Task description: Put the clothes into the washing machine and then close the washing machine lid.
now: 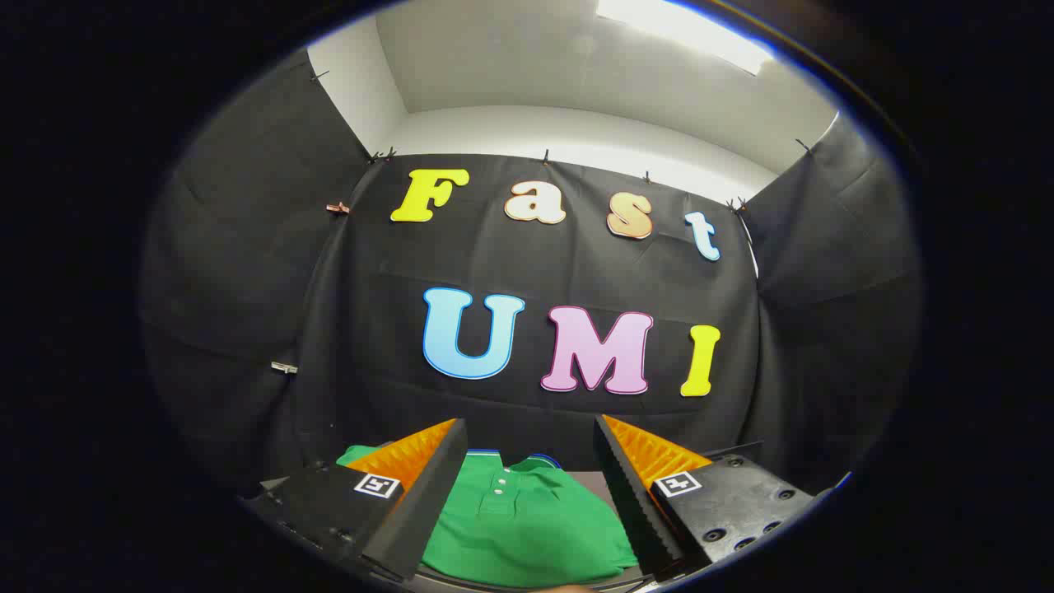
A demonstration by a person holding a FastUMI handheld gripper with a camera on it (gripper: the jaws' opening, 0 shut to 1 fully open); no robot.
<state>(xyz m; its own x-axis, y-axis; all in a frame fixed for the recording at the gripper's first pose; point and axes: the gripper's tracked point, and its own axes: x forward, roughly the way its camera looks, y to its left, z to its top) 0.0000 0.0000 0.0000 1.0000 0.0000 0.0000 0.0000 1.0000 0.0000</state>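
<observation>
I am holding my hand-held gripper [531,461] with its fingers [428,486] spread wide, pinching nothing. The shirt [527,519] is lying just below and ahead of them, showing in the gap between them. It is green, folded flat on the worktop [589,478], its collar pointing away from me and its length running along my line of reach. I judge I am needing to tip down onto the shirt to grip it.

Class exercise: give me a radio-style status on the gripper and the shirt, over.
Gripper open, fingers apart, touching nothing. Green shirt lying flat below, seen between the fingers, not gripped. Nothing in the way.
</observation>
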